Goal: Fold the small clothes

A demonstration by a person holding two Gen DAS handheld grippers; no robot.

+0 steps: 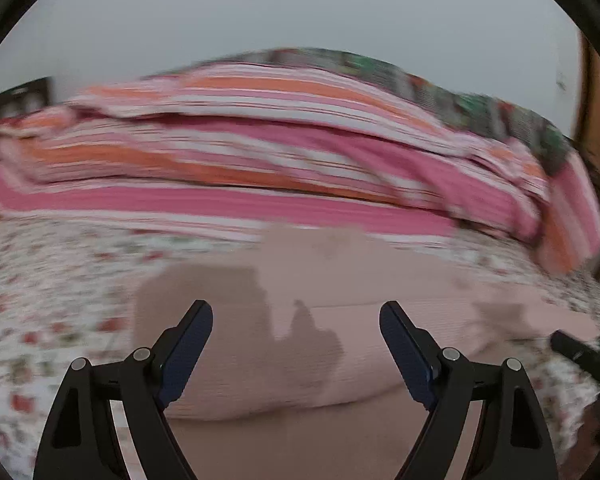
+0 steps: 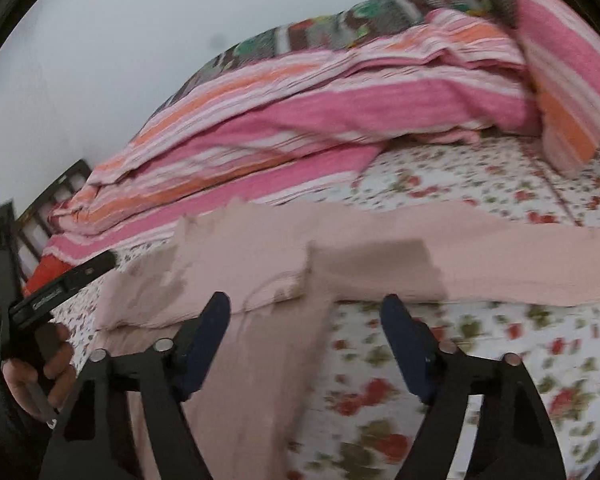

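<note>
A pale pink garment (image 1: pixel 300 280) lies spread on the floral bed sheet (image 1: pixel 52 280). My left gripper (image 1: pixel 296 312) hovers over its middle with the jaws wide open and nothing between them. In the right wrist view the same garment (image 2: pixel 260 248) stretches across the bed, and one part of it runs down toward the camera. My right gripper (image 2: pixel 306 302) stands open above the garment's near edge, its left finger (image 2: pixel 208 332) over the cloth and its right finger over bare sheet. The pads press on nothing.
A pink, orange and white striped blanket (image 1: pixel 260 152) is heaped along the far side of the bed, with a dark patterned cover (image 2: pixel 340 16) behind it. A person's hand (image 2: pixel 40 368) holds the left gripper's handle. A dark bed frame (image 2: pixel 48 196) shows at left.
</note>
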